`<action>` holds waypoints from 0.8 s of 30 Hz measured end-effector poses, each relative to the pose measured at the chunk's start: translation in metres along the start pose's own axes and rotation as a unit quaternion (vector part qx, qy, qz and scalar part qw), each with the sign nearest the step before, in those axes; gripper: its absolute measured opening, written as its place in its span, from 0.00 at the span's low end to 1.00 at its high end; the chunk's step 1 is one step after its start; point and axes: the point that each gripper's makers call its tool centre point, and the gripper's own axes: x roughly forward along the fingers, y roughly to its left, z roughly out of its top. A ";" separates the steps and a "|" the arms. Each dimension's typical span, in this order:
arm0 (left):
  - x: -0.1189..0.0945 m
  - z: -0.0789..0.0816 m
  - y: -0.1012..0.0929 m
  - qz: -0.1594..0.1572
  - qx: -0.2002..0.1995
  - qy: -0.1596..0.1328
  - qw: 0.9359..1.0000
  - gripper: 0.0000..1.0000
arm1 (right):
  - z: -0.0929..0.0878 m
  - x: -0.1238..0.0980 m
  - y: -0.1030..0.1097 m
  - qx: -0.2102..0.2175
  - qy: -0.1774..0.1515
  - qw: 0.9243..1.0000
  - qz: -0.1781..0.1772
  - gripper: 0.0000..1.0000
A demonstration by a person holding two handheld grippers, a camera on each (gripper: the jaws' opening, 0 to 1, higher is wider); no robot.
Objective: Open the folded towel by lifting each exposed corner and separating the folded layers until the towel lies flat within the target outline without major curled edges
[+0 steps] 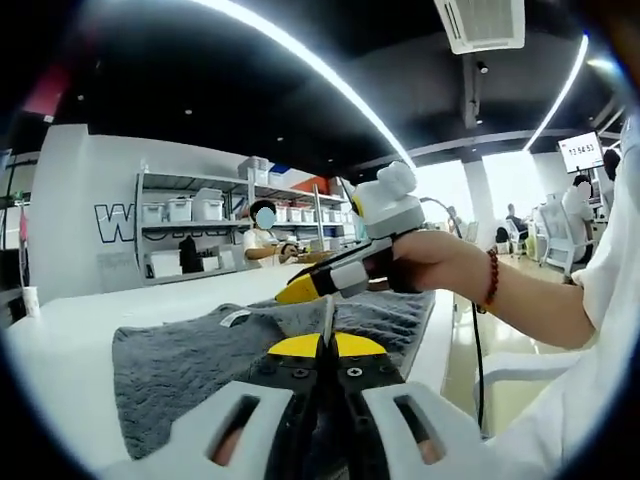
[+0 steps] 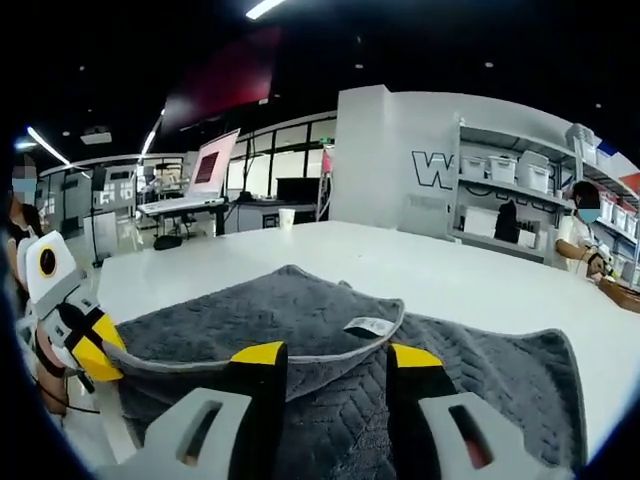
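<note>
right tongs (image 2: 330, 365) parted over grey towel (image 2: 320, 320).

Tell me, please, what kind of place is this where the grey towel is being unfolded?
It looks like a large open workshop or lab-style office. Metal shelving carries white storage bins, a long white table holds the grey towel, and a monitor stands on a desk further back.
</note>
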 end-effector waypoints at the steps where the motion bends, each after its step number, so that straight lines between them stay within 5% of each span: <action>1: 0.000 -0.001 -0.001 -0.003 -0.005 -0.001 1.000 0.02 | 0.001 0.000 0.000 -0.003 -0.002 1.000 -0.001 0.36; 14: -0.001 -0.002 -0.002 -0.006 -0.012 0.001 1.000 0.02 | 0.001 0.017 -0.001 0.007 0.011 1.000 0.005 0.35; 20: 0.000 -0.004 -0.002 -0.009 -0.013 0.005 1.000 0.02 | 0.000 0.025 -0.024 -0.010 0.023 0.999 -0.047 0.31; 24: -0.001 -0.004 -0.001 -0.006 -0.009 0.006 1.000 0.02 | -0.001 0.028 -0.017 0.003 0.021 1.000 -0.023 0.33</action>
